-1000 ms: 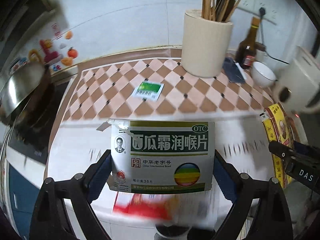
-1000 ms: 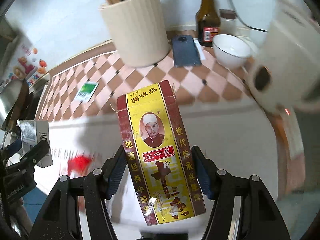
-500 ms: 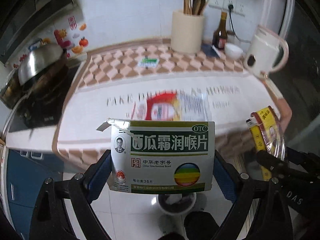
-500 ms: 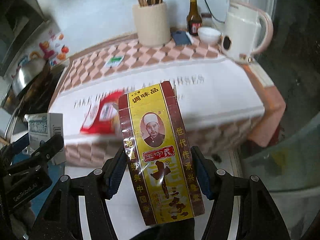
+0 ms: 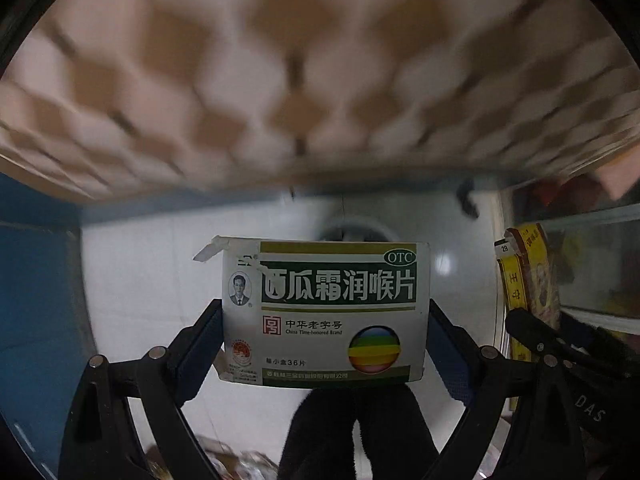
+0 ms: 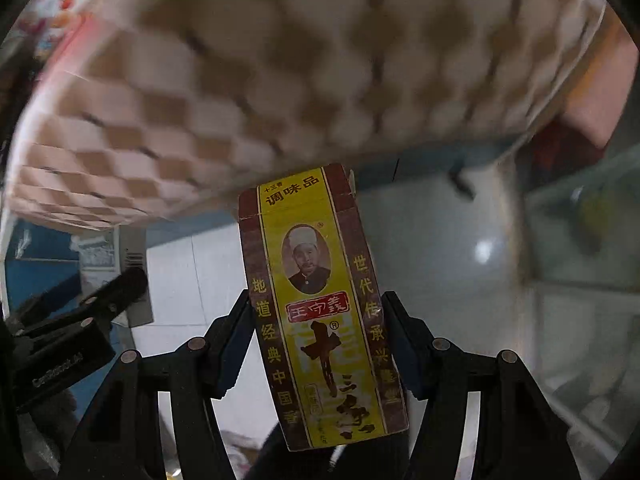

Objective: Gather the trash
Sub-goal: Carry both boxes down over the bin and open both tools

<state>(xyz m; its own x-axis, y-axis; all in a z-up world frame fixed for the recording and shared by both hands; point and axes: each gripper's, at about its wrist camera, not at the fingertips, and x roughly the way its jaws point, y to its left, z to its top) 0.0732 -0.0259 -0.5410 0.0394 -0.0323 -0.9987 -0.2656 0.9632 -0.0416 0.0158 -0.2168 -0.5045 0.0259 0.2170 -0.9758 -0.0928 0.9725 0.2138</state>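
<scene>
Both hand-held grippers dropped below tablecloth [image 5: 320,80]; left [image 5: 326,344] clamps lozenge box [image 5: 324,312], right [image 6: 318,344] spice box [image 6: 316,308].

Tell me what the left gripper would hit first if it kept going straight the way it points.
Holding the white lozenge box, the left gripper points at the pale tiled surface below the checked tablecloth's hanging edge. Nothing shows between, though blur leaves depth unclear.
</scene>
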